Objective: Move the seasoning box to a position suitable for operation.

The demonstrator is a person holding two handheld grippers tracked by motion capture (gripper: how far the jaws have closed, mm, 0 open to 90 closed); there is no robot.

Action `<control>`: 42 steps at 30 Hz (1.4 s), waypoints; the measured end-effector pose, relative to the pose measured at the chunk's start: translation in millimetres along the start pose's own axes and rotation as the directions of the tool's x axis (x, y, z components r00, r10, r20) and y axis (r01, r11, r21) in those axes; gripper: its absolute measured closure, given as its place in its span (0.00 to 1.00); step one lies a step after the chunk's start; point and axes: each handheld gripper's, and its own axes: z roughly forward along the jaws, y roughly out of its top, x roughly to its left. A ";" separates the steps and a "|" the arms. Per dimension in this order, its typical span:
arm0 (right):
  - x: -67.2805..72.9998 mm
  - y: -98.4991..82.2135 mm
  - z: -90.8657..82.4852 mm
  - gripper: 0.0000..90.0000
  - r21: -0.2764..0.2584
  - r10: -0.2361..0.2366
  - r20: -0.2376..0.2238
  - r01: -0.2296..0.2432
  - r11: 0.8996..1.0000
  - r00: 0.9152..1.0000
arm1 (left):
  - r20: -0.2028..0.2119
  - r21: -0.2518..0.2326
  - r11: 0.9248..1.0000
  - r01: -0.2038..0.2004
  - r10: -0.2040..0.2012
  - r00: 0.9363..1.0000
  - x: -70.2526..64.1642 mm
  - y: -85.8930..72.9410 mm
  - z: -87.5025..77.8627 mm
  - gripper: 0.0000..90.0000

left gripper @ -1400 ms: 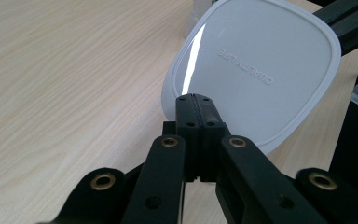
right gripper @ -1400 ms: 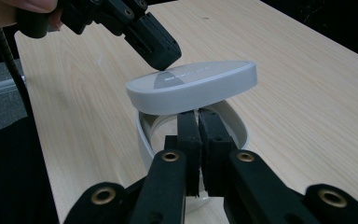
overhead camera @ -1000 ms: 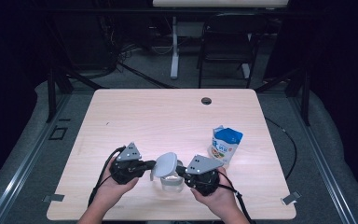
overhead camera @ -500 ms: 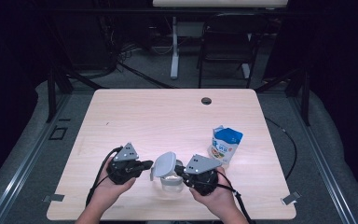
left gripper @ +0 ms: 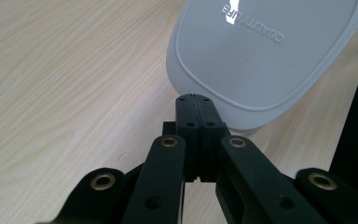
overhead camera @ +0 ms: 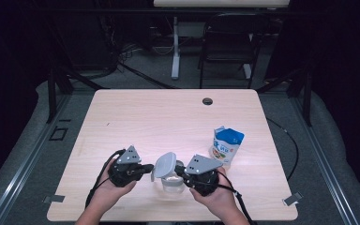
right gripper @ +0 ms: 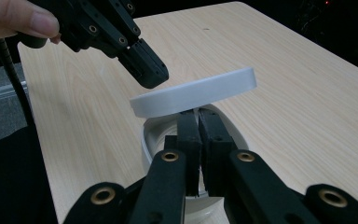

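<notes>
1. The right gripper (overhead camera: 183,172), at the table's (overhead camera: 168,117) near edge, has its jaws pinched on the rim of a clear round container (right gripper: 154,135).
2. The left gripper (overhead camera: 146,168) has its jaws closed on the edge of the grey lid (left gripper: 265,51), held tilted above the container.
3. Farther right stands a blue-and-white pouch (overhead camera: 226,146).
4. A dark grommet hole (overhead camera: 207,101) lies by the far edge.

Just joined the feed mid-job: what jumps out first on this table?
Near the front edge of the table, the left gripper pinches the rim of a pale lid and holds it tilted above a clear container. The right gripper is shut on the container's wall. A blue and white bag stands upright to the right.
</notes>
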 end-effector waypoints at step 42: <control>-1.5 -2.1 1.8 0.97 0.007 0.002 0.002 -0.002 1.000 1.000 | 0.008 0.060 0.997 -0.038 0.037 0.999 -0.4 -2.6 8.3 1.00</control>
